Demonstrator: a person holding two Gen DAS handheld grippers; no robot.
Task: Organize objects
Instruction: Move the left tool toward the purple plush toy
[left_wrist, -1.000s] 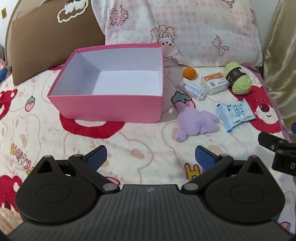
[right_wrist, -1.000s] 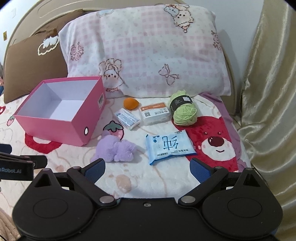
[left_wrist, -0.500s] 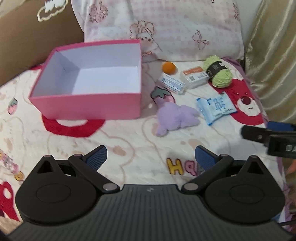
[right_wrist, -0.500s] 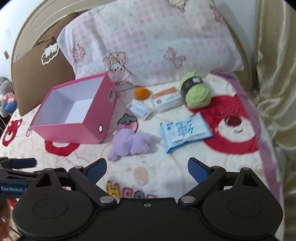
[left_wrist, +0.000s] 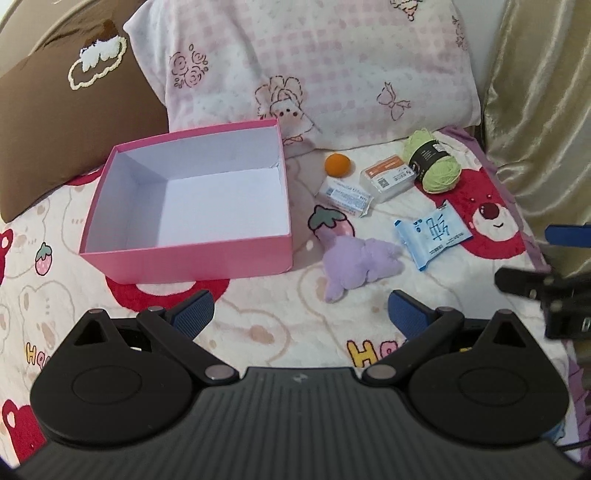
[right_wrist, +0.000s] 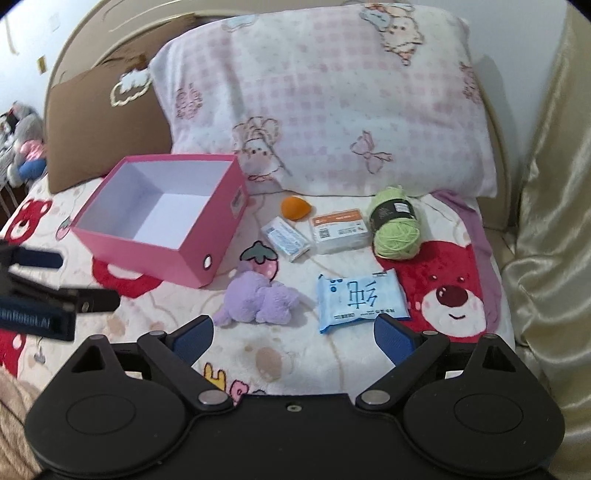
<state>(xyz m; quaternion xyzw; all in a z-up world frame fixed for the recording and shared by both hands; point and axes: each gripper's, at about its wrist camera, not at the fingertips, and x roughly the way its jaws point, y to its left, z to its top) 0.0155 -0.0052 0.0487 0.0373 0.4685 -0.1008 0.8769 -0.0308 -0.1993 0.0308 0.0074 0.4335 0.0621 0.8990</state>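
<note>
An empty pink box (left_wrist: 192, 258) (right_wrist: 159, 258) with a white inside stands on the bed at the left. To its right lie a purple plush toy (left_wrist: 356, 264) (right_wrist: 260, 299), a blue tissue pack (left_wrist: 432, 234) (right_wrist: 360, 297), a small white-blue packet (left_wrist: 345, 194) (right_wrist: 286, 238), an orange-labelled clear box (left_wrist: 386, 177) (right_wrist: 340, 230), an orange ball (left_wrist: 337, 165) (right_wrist: 293, 207) and a green yarn ball (left_wrist: 436, 164) (right_wrist: 397, 230). My left gripper (left_wrist: 301, 312) is open and empty, in front of the box and plush. My right gripper (right_wrist: 293, 334) is open and empty, just short of the plush and tissue pack.
A pink checked pillow (right_wrist: 332, 103) and a brown cushion (left_wrist: 70, 110) lean at the back. A gold curtain (right_wrist: 550, 206) hangs on the right. The bed has a bear-print blanket (right_wrist: 450, 295). Stuffed toys (right_wrist: 24, 151) sit at far left.
Both grippers have shifted their view: the left one swung back and tilted up, the right one moved closer to the plush and tissue pack. Both stay open. No object has moved.
</note>
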